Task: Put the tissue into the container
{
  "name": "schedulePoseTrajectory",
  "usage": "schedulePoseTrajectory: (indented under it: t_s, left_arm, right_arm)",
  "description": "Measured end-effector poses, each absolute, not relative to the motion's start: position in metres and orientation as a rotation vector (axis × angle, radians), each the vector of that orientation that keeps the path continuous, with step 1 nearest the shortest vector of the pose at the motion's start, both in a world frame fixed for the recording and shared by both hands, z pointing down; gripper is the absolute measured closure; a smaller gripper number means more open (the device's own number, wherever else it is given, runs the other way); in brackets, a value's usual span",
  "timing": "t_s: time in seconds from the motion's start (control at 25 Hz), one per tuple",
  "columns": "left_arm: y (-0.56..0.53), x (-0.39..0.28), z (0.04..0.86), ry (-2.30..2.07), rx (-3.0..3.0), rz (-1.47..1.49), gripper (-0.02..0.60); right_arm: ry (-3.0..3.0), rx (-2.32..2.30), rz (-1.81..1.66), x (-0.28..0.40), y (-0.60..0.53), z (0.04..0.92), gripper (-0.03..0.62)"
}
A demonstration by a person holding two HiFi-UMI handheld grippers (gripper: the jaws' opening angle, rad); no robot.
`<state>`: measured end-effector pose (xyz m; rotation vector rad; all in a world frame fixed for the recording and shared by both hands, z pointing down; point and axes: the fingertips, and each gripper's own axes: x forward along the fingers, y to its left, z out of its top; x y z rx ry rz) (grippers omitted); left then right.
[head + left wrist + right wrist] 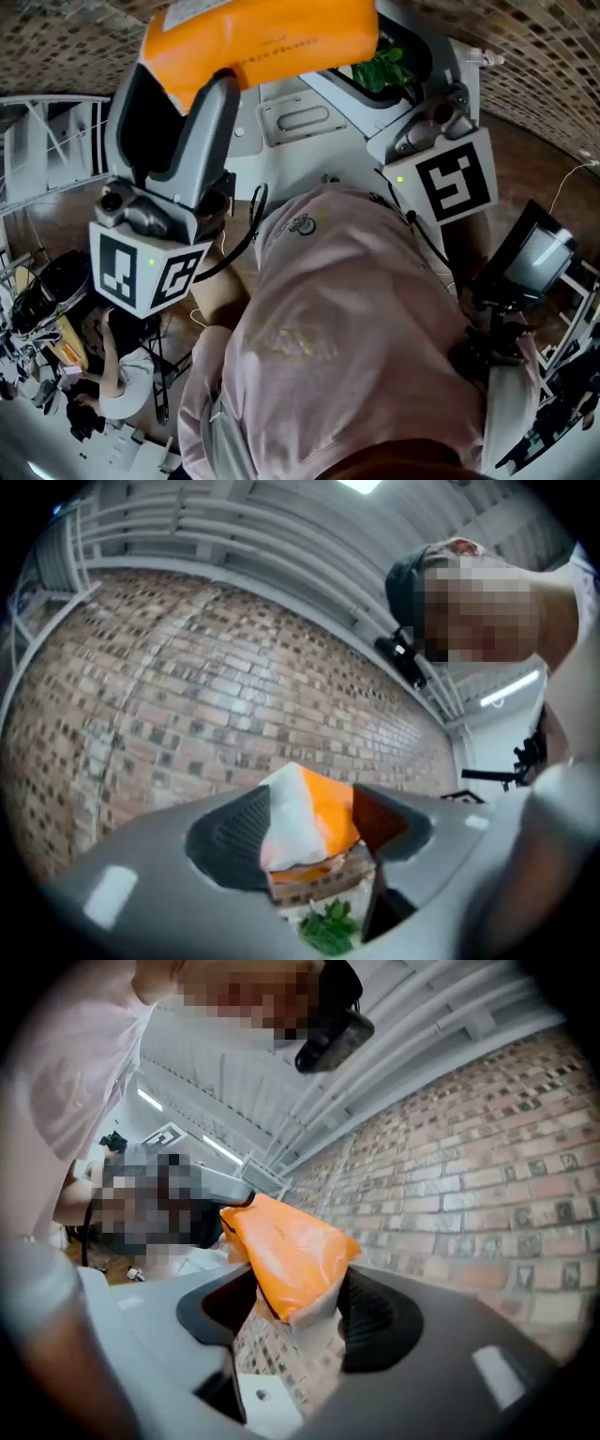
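Observation:
An orange plastic tissue pack (267, 37) is held up in the air between both grippers. My left gripper (178, 84) grips its left end. In the left gripper view the pack's white and orange end (323, 822) sits pressed between the two dark pads of that gripper (309, 832). My right gripper (427, 117) holds the other end, and in the right gripper view the crinkled orange pack (286, 1246) is pinched in its jaws (295, 1302). Below the pack lies a white container (298, 119) with green leaves (384, 66) beside it.
The person's pink shirt (347, 319) fills the middle of the head view. A monitor on a stand (539, 253) is at the right, and another person (112, 366) sits low at the left. A brick wall (187, 686) and a white railing (56, 141) surround the spot.

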<state>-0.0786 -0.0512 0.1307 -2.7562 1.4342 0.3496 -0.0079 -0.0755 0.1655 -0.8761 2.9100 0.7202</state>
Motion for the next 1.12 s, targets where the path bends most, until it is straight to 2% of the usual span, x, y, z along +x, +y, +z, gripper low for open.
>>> schedulePoseTrajectory:
  t_s: [0.28,0.44,0.6,0.64,0.68,0.8,1.0,1.12]
  left_arm:
    - [-0.072,-0.082,0.357,1.806,-3.117,-0.011,0.318]
    - [-0.066,-0.079,0.426,1.924,-3.214,-0.077,0.322]
    - [-0.071,-0.077,0.444,1.876,-3.262,-0.168,0.308]
    - [-0.071,-0.079,0.447,1.879,-3.265,-0.197,0.229]
    - [-0.07,-0.082,0.45,1.891,-3.262,-0.22,0.179]
    - [-0.059,-0.098,0.453,1.959,-3.245,-0.181,0.15]
    - [-0.032,-0.133,0.425,2.016,-3.221,0.138,0.17]
    - [-0.02,-0.154,0.399,2.032,-3.166,0.343,0.217]
  right_arm:
    - [3.313,-0.979,0.254,-0.001,-0.071,0.371,0.327]
    - [3.393,-0.983,0.154,0.002,-0.066,0.43,0.327]
    - [3.413,-0.917,0.027,0.006,-0.066,0.451,0.308]
    - [3.424,-0.905,0.015,0.007,-0.065,0.457,0.29]
    - [3.433,-0.905,0.009,0.01,-0.065,0.463,0.283]
    - [3.414,-0.968,-0.042,0.025,-0.066,0.474,0.283]
    - [3.229,-1.199,-0.17,0.076,-0.079,0.463,0.284]
    - [3.1,-1.325,-0.263,0.108,-0.086,0.457,0.345]
